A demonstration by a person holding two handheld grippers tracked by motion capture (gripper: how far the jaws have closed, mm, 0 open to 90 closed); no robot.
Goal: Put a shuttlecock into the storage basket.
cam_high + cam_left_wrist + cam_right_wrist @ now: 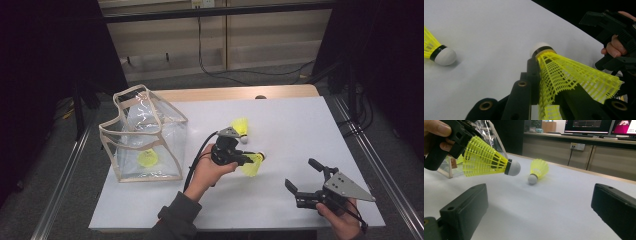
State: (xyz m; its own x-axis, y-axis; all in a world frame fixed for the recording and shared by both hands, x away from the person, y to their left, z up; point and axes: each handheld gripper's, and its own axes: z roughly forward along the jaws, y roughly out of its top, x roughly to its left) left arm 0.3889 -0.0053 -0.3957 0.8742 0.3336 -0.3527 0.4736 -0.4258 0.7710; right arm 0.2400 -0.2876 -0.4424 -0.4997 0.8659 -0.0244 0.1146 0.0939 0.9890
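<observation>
Left gripper (248, 160) clamped on yellow shuttlecock (253, 165), right gripper (306, 176) wide open and empty, second shuttlecock (240, 127) on table (300, 130), clear bag (142, 135) at left.

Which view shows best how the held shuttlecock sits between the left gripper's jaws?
The left gripper view: the held shuttlecock fills it, its yellow skirt pinched between the left gripper's black jaws, cork pointing away. The right gripper view shows it side-on, clear of the table. The high view shows it small.

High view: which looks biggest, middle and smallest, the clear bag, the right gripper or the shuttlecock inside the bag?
1. clear bag
2. right gripper
3. shuttlecock inside the bag
</observation>
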